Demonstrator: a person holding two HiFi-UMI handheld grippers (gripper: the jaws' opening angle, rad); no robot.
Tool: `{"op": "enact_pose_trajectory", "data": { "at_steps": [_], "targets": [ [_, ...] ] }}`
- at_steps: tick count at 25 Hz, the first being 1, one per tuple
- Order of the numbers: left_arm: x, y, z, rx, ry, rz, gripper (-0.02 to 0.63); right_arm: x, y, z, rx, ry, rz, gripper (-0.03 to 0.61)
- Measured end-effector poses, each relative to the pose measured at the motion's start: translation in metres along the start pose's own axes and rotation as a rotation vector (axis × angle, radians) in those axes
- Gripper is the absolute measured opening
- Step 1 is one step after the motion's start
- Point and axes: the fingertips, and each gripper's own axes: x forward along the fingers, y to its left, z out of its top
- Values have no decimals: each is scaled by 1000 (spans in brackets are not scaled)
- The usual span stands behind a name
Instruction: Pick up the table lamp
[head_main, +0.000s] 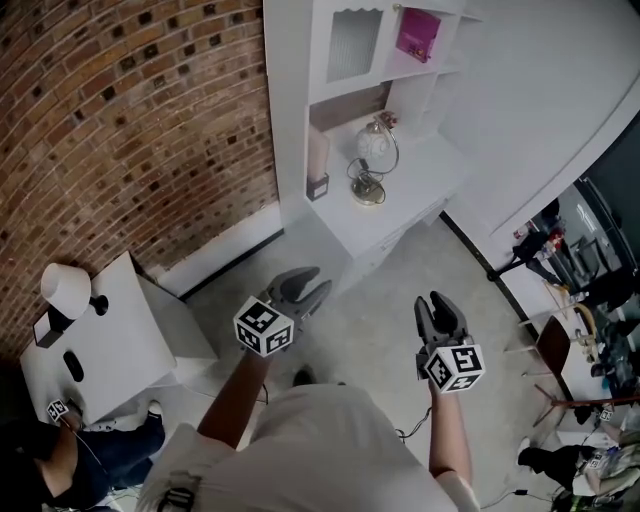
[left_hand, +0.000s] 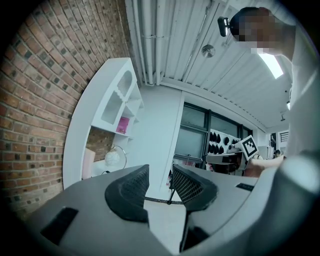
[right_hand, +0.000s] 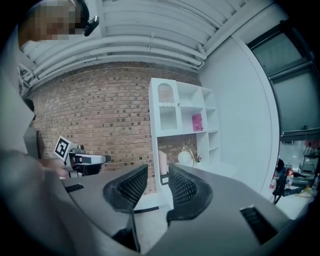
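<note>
The table lamp (head_main: 372, 158), a clear globe in a gold ring on a round base, stands on the counter of a white shelf unit (head_main: 300, 110) against the far wall. It shows small in the left gripper view (left_hand: 113, 157) and in the right gripper view (right_hand: 186, 156). My left gripper (head_main: 315, 283) is held out over the floor, well short of the shelf, open with nothing between its jaws (left_hand: 160, 182). Beside it, my right gripper (head_main: 435, 305) is open and empty too (right_hand: 157, 182). Both point toward the shelf unit.
A pale pink cylinder (head_main: 318, 160) stands left of the lamp and a pink box (head_main: 418, 35) sits on an upper shelf. At the lower left are a white cabinet (head_main: 120, 340) bearing a white shade-like object (head_main: 66, 286) and a seated person (head_main: 60, 460). A brick wall (head_main: 130, 120) runs behind; a tripod and chairs stand right.
</note>
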Motion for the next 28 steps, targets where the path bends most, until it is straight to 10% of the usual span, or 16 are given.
{"op": "enact_pose_trajectory", "data": {
  "at_steps": [28],
  "targets": [
    [56,47,-13,-19,54,-19,176,72,-43,-8,9,24,6,144]
  ]
}}
